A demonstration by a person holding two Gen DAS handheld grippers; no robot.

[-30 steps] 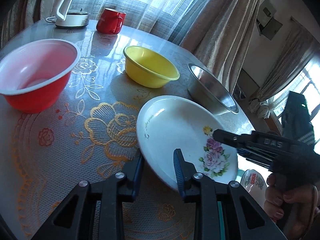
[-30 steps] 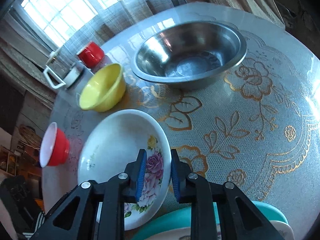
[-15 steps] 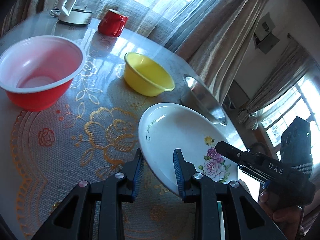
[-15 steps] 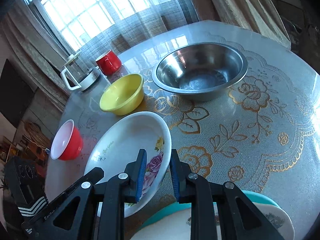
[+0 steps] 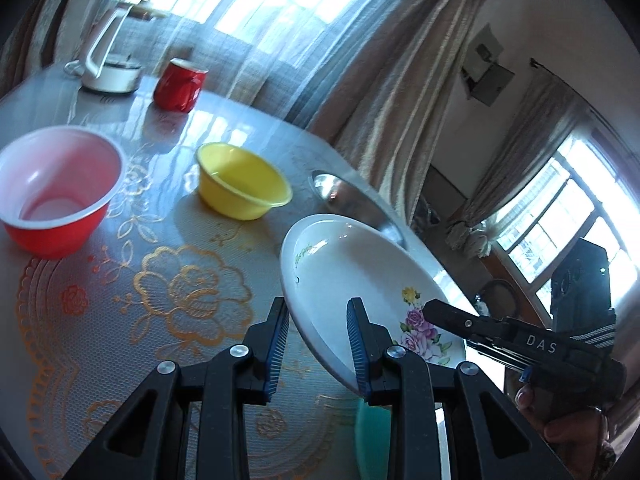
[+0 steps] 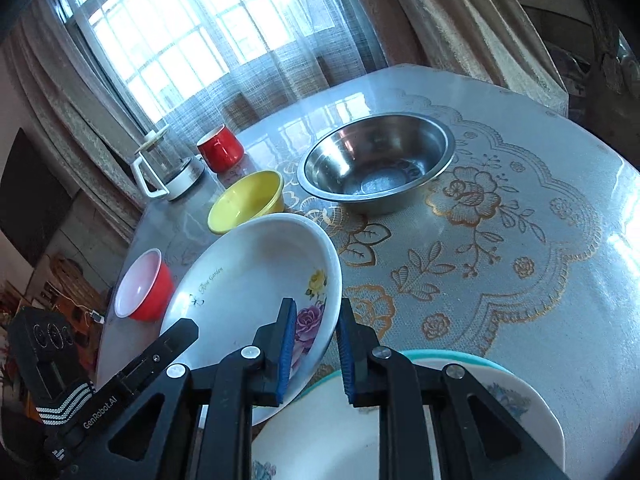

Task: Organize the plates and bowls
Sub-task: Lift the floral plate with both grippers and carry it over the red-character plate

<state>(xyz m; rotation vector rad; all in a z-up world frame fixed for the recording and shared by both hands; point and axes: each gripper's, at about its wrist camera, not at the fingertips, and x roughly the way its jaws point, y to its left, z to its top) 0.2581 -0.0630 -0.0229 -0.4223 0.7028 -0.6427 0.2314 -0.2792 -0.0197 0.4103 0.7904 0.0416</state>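
A white plate with a flower print point(image 5: 352, 276) point(image 6: 248, 280) is lifted and tilted above the table. My left gripper point(image 5: 318, 344) and my right gripper point(image 6: 314, 350) each clamp its rim from opposite sides. Below it, near the table's front edge, lies a stack of plates: a white one point(image 6: 360, 432) on a teal one point(image 6: 452, 356). A red bowl point(image 5: 52, 188) point(image 6: 144, 292), a yellow bowl point(image 5: 240, 184) point(image 6: 248, 200) and a steel bowl point(image 5: 352, 204) point(image 6: 376, 164) stand on the table.
A red mug point(image 5: 180, 84) point(image 6: 220, 148) and a white kettle base with a glass jug point(image 5: 108, 68) point(image 6: 168, 172) stand at the table's far edge by the curtained window. The lace-patterned tablecloth point(image 6: 500, 240) covers the table.
Both grippers have raised the flowered plate off the table and carried it toward the plate stack. It is more tilted now.
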